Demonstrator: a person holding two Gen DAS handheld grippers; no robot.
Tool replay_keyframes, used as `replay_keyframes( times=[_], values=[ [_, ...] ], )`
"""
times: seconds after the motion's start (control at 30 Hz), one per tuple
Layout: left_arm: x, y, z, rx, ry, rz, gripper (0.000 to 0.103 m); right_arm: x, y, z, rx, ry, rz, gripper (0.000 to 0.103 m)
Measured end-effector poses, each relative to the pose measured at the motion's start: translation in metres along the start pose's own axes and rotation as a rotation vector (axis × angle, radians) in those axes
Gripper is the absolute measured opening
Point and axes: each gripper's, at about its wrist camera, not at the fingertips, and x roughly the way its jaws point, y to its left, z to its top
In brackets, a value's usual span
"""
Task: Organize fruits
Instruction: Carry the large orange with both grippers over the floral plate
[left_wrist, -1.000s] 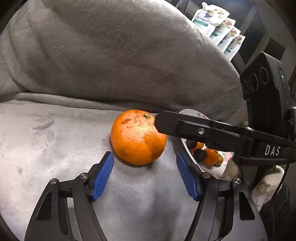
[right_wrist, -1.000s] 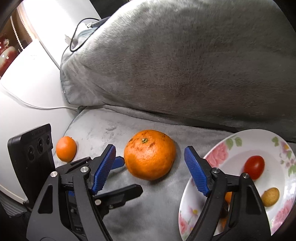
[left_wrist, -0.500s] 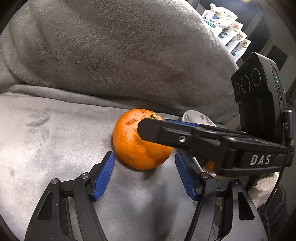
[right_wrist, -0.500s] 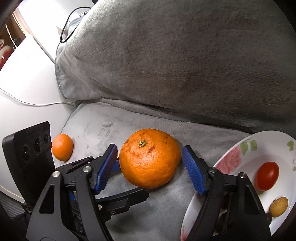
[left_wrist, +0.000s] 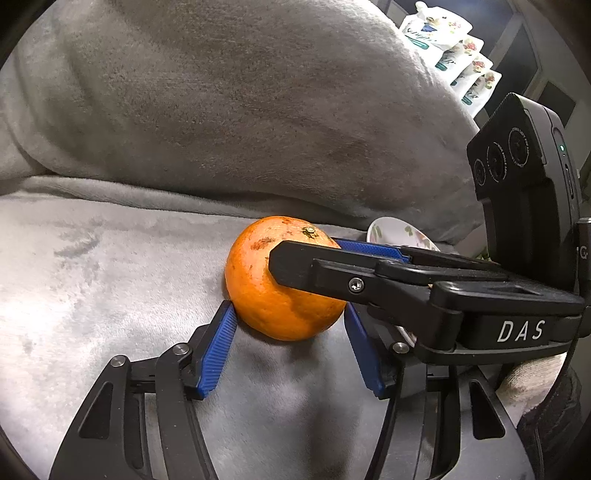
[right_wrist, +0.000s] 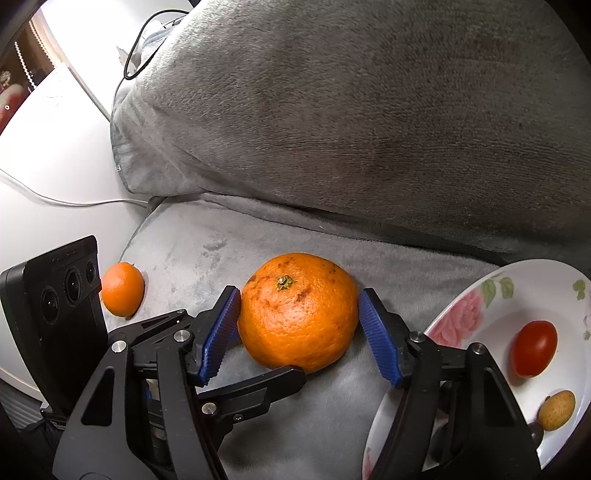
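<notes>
While both grippers have just been closing, the large orange (right_wrist: 298, 314) sits on the grey blanket (right_wrist: 207, 258) between the right gripper (right_wrist: 299, 312) pads, seemingly touching; the left gripper (left_wrist: 286, 314) brackets it too. One small orange (right_wrist: 122, 289) lies apart. The plate (right_wrist: 465, 314), partly cut off, holds one tomato (right_wrist: 533, 352) and one half-hidden brownish fruit (right_wrist: 556, 410).

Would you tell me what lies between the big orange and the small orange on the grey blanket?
In the right wrist view, the left gripper's dark finger crosses between the big orange and small orange; otherwise only bare grey blanket.
</notes>
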Motion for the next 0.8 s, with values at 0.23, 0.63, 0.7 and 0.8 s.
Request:
replay_keyframes(
  times=[0.23, 0.63, 0.7, 0.8],
  values=[
    [-0.009, -0.012, -0.003, 0.016, -0.022, 0.006, 0.06, -0.014, 0.004, -0.003, -0.001, -0.028, 0.006, 0.069],
    [-0.023, -0.039, -0.001, 0.068, -0.067, -0.008, 0.06, -0.056, 0.007, -0.014, -0.005, -0.09, -0.003, 0.069],
    [-0.024, -0.048, -0.003, 0.08, -0.073, -0.013, 0.06, -0.065, 0.006, -0.017, -0.002, -0.103, -0.006, 0.069],
    [-0.025, -0.06, -0.004, 0.094, -0.076, -0.03, 0.06, -0.079, 0.005, -0.023, 0.0, -0.117, -0.017, 0.069]
  ],
)
